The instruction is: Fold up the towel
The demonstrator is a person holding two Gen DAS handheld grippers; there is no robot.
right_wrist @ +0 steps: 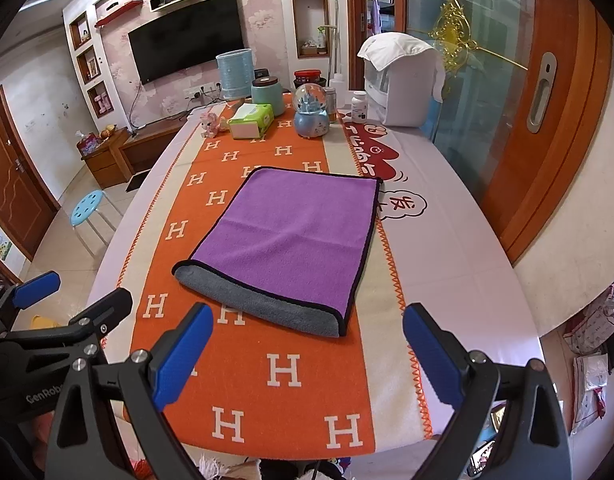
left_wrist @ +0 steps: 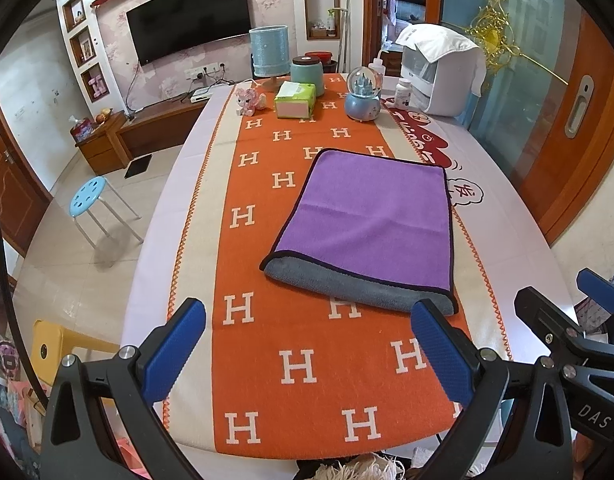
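Lying folded, the towel [left_wrist: 371, 216] touches no jaws.

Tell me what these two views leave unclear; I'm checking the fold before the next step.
- Towel layer count: only the purple top and a grey lip show in both views; the top layer covers anything between.
- Towel's near right corner: left wrist view, hidden behind the left gripper's blue pad.
- Pill bottle label: too small in both views.
- Table's near edge: cut off by the gripper bodies.
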